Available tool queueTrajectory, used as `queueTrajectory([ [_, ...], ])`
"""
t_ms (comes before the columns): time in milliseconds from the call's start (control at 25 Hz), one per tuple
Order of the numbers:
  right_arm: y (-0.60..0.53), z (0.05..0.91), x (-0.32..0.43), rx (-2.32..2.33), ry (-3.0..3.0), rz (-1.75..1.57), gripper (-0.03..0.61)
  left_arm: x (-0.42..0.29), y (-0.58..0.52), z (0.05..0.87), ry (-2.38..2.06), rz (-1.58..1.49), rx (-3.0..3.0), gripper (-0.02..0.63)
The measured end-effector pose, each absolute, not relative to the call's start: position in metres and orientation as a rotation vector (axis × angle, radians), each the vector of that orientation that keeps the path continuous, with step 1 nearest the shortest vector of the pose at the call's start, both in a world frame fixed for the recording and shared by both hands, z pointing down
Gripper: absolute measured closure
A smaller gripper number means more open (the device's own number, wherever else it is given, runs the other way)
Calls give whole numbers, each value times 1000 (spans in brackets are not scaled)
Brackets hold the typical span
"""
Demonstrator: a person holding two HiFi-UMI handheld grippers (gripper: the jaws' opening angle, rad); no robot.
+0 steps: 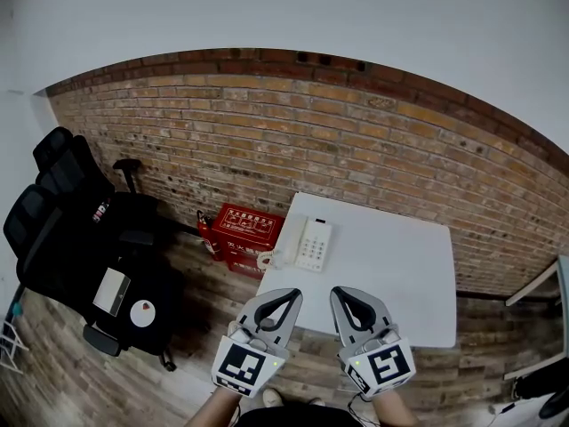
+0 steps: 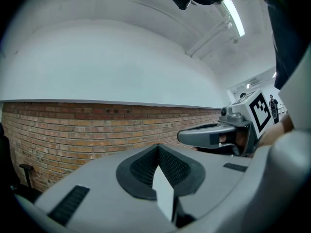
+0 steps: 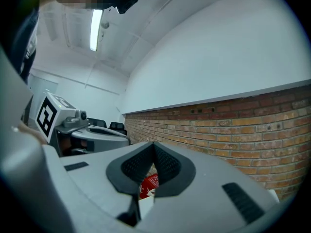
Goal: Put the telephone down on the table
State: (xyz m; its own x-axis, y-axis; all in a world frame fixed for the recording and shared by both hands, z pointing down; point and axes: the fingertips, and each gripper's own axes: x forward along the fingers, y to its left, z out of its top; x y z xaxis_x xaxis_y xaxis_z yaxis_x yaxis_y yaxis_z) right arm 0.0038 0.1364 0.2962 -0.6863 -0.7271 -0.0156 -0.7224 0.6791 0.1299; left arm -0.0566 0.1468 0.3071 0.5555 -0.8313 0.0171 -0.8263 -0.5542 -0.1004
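Note:
A white telephone [image 1: 311,243] with its handset [image 1: 288,245] on its left side lies on the white table [image 1: 400,274], near the far left corner. Both grippers hover at the table's near edge, well short of the telephone. My left gripper [image 1: 288,294] is shut with nothing in it, and my right gripper [image 1: 340,294] is shut and empty too. In the left gripper view the shut jaws [image 2: 158,147] point at the brick wall, with the right gripper [image 2: 223,135] beside them. In the right gripper view the shut jaws [image 3: 153,144] also face the wall.
A red box [image 1: 242,229] stands on the floor against the brick wall [image 1: 356,140], left of the table. A black office chair [image 1: 89,256] sits further left. Another table's edge [image 1: 533,283] shows at far right.

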Motion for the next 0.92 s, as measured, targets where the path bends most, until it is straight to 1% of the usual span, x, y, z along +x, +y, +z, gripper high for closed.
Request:
queueTrajectory([
  [440, 150, 295, 23, 1206, -2869, -205, 568, -39, 158, 295, 1472, -66, -2674, 606],
  [920, 158, 297, 28, 1187, -2884, -190, 568, -34, 165, 298, 1498, -115, -2638, 606],
])
